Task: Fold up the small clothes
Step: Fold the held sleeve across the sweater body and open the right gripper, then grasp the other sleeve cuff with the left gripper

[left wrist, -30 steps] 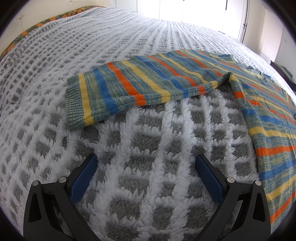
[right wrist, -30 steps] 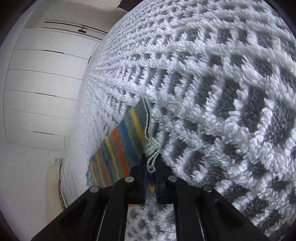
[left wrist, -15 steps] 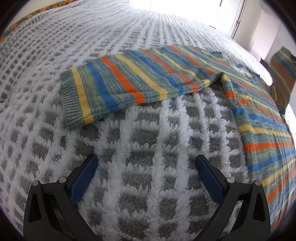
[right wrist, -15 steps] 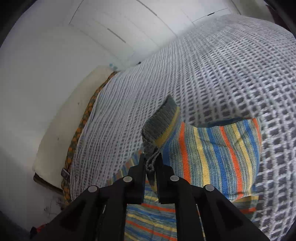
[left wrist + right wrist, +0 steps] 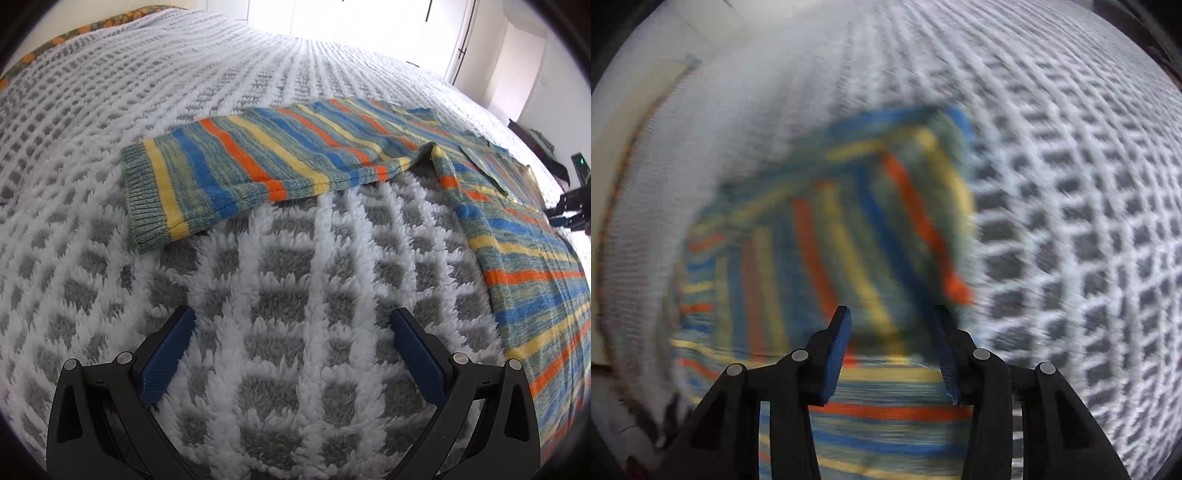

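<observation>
The sweater (image 5: 517, 236) lies flat on the blanket (image 5: 280, 273), ahead and to the right of the left gripper (image 5: 291, 343). Its sleeve (image 5: 258, 166) extends leftward, ahead of that gripper, apart from it. Only blanket lies between its fingers. The right gripper (image 5: 892, 341) hangs above the sweater's folded part; blanket lies to its right.

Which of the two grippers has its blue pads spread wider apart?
The left gripper: its pads stand far apart over the bare blanket. The right gripper, above the striped sweater, shows a narrower, closing gap.
</observation>
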Motion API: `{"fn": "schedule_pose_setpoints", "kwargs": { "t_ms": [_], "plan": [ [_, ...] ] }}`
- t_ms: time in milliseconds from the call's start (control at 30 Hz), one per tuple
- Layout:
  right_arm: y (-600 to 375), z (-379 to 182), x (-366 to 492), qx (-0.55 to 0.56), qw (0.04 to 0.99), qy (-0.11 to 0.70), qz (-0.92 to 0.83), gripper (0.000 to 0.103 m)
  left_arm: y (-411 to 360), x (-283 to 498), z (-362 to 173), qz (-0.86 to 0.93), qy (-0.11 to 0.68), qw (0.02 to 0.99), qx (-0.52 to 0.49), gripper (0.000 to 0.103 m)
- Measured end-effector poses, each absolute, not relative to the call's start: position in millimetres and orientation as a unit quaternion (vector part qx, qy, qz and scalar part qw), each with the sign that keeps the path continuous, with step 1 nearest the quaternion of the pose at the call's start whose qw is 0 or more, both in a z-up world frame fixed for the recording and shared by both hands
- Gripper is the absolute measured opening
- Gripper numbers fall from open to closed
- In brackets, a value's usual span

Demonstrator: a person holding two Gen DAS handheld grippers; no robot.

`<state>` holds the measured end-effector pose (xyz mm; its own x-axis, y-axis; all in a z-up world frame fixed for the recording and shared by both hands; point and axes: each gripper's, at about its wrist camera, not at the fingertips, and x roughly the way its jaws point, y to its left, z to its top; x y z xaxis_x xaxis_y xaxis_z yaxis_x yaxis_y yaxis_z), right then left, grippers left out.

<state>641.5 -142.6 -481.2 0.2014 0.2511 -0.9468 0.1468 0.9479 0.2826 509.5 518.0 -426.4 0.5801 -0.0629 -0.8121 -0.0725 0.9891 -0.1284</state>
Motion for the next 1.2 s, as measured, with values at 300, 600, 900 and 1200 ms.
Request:
{"fn": "schedule_pose_setpoints", "kwargs": {
  "t_ms": [300,600,900,1200],
  "plan": [
    [-183,-406,533,0.149,0.853,0.497,0.059,0.064,508,512,-410,0.082,0.483,0.871,-0.037,0.102],
    [-159,-400,401,0.117,0.888,0.444,0.03,0.069,488,504,-382,0.147,0.47,0.87,-0.018,0.102],
    [-127,-412,369,0.117,0.883,0.451,0.056,0.07,492,496,-368,0.172,0.471,0.865,0.001,0.102],
    [-105,-407,359,0.088,0.892,0.434,0.091,0.07,625,500,-374,0.09,0.446,0.82,-0.348,0.102]
  ]
}}
